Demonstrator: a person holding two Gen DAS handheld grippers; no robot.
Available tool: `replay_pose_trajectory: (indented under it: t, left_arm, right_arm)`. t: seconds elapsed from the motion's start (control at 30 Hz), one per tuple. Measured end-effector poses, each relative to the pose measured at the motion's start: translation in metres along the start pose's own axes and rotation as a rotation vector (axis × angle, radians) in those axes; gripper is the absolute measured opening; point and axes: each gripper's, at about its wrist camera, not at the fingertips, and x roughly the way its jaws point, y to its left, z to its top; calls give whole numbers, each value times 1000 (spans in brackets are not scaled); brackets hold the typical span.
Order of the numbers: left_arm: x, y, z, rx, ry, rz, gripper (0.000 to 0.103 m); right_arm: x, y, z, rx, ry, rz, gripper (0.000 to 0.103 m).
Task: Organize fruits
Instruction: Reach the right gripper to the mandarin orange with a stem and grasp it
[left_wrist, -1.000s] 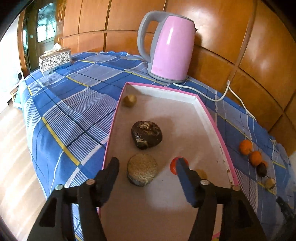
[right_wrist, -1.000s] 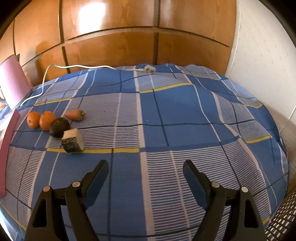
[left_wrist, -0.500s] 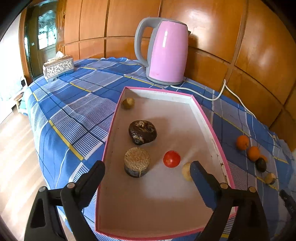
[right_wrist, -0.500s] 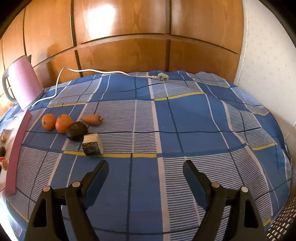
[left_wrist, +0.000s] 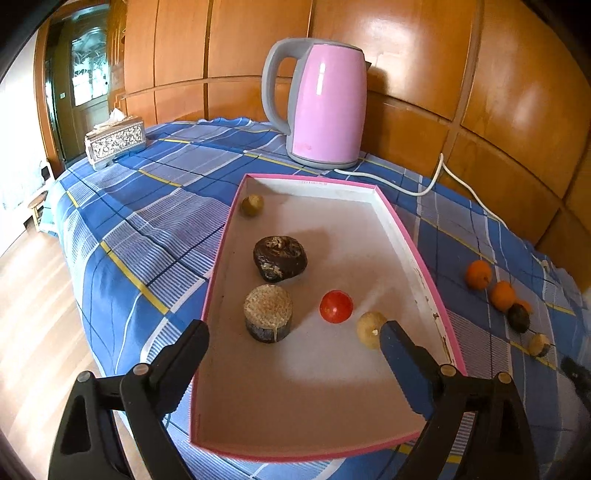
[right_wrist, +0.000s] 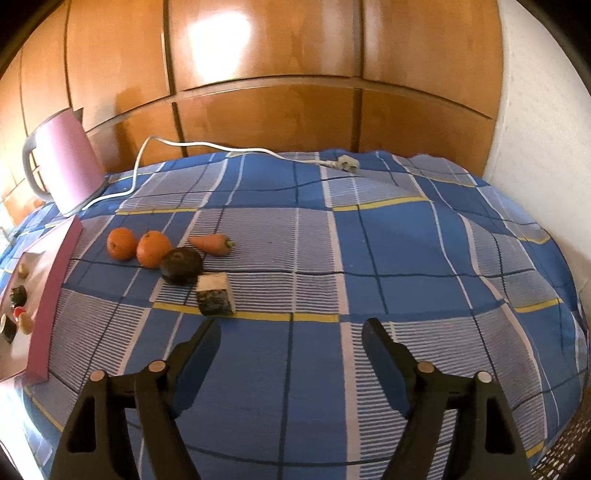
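Left wrist: smooth round red tomato (left_wrist: 335, 306) in pink-rimmed cardboard tray (left_wrist: 417, 254).

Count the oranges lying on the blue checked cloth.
2. One orange lies nearest the pink-rimmed tray; the second orange sits right beside it, against a dark round fruit. None seem hidden.

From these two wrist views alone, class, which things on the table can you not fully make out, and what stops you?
- Pale round fruit, left wrist view: the left gripper's right finger covers its near side.
- Pink tray, right wrist view: cut off by the left edge; its contents are too small to identify.
- Small fruit pile, left wrist view: overlapping pieces, too small to count.
- Kettle, right wrist view: partly cut off.
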Motion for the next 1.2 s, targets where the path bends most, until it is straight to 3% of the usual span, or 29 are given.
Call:
replay_pose_trajectory:
  t: [0.2,0.4,0.6,1.07,1.13,1.2]
  left_arm:
    - [-11,9,0,-10,-29,1,97]
    - [-9,10,1,-13,-20,-19,103]
    - [-4,8,0,1,-13,-27,103]
    - [0,16,1,-26,-3,-2,103]
    - [1,19,1,-46,6,9,103]
    - [2,21,0,-58,9,19,103]
  right_arm:
    - [-2,17,18,-59,-26,71,59]
    - [9,52,39,-137,-4,191,58]
    - [29,86,51,-210,36,231,58]
    - [97,143,69,-391,150,174,58]
    - [106,144,67,-391,171,165,41]
    - [106,142,65,-369,159,172,40]
